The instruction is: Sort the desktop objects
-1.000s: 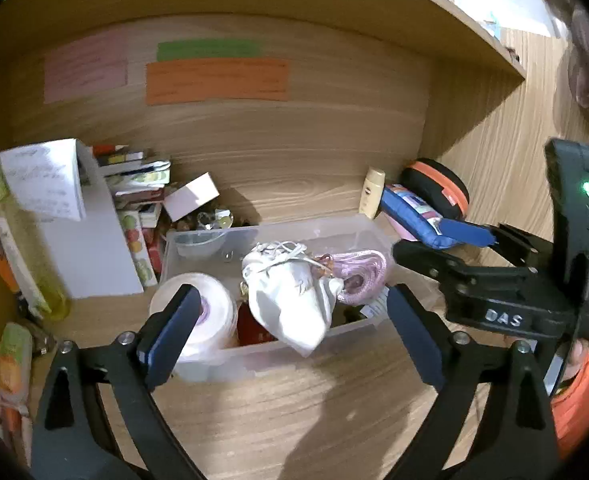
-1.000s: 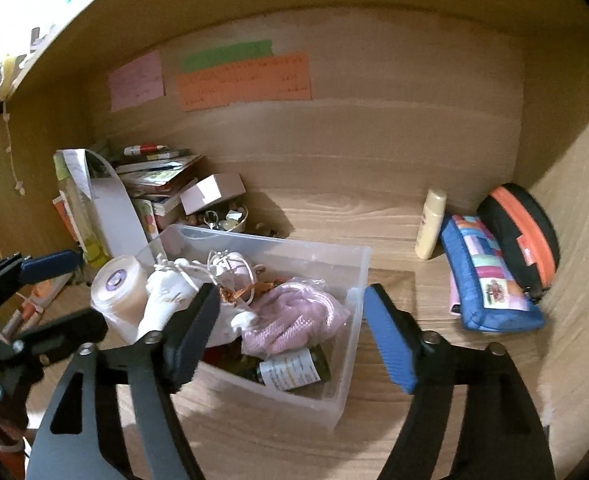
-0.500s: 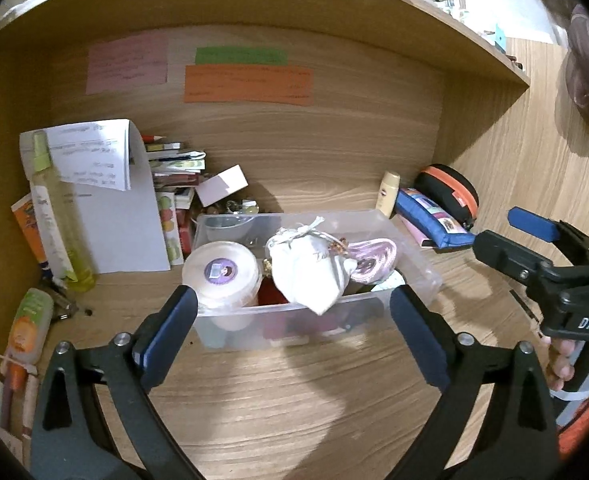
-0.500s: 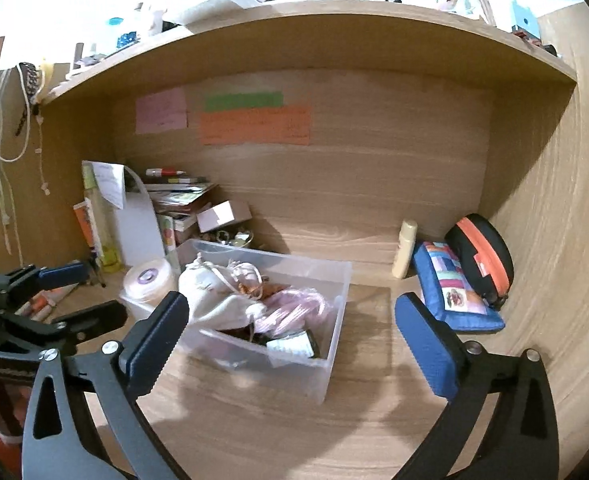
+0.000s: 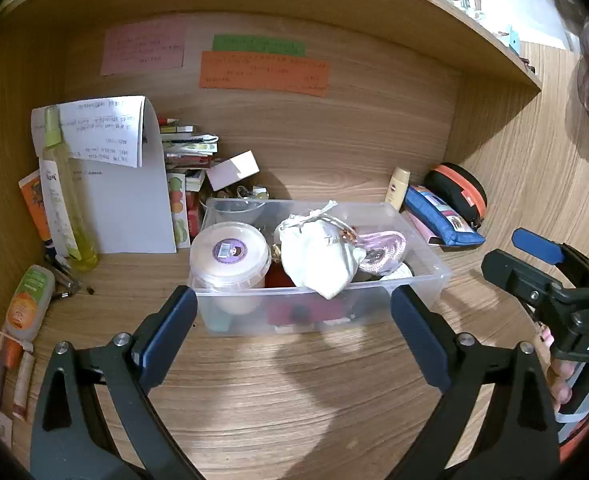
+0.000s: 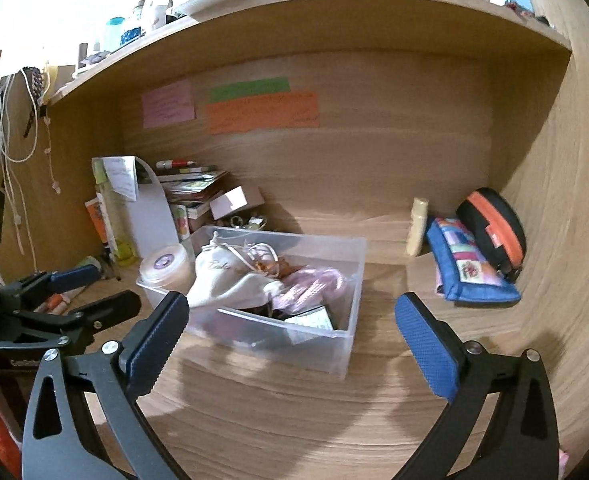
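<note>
A clear plastic bin (image 5: 422, 280) is sitting on the wooden bench (image 5: 294, 400), crammed with a round white tub (image 5: 228, 254), a white drawstring pouch (image 5: 318, 256) draping over its front rim, and pink cord (image 5: 382, 248).

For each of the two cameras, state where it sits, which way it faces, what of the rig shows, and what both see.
Left wrist: on the left tool, facing the clear bin head-on; its open fingers frame the view, with the right tool at the right edge.
Right wrist: on the right tool, facing the alcove, bin left of centre; the left tool shows at left.
Shared: bin, white pouch, blue case.
</note>
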A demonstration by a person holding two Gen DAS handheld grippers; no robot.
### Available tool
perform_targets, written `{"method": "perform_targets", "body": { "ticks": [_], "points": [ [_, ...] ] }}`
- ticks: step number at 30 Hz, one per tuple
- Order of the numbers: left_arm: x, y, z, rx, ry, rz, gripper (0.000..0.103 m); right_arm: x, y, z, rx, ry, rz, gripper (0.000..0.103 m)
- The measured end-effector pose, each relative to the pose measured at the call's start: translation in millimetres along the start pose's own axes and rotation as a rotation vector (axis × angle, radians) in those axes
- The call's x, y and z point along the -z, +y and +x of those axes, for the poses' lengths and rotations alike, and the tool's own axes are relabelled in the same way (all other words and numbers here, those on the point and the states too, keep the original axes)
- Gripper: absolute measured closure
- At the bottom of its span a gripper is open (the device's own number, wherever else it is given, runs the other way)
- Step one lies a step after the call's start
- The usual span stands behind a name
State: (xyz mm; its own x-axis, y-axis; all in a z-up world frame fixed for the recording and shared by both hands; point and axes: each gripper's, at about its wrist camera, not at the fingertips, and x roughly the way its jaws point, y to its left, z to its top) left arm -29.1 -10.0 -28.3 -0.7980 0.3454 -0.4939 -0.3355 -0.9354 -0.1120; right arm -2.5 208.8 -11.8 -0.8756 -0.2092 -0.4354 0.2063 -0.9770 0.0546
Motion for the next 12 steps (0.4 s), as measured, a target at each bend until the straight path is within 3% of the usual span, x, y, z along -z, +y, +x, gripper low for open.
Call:
{"method": "perform_targets", "body": {
  "ticks": [8, 12],
  "points": [
    [-2.1, -2.8, -4.3, -0.005, -0.05, 0.023, 0.005, -0.2, -0.5, 3.2, 0.003, 0.002, -0.007, 0.0],
    [-4.4, -2.7, -4.5, 0.008, -0.038, 0.009, 0.005, 0.1, -1.1, 4.7, -0.001, 0.007, -0.006, 0.0]
  ]
}}
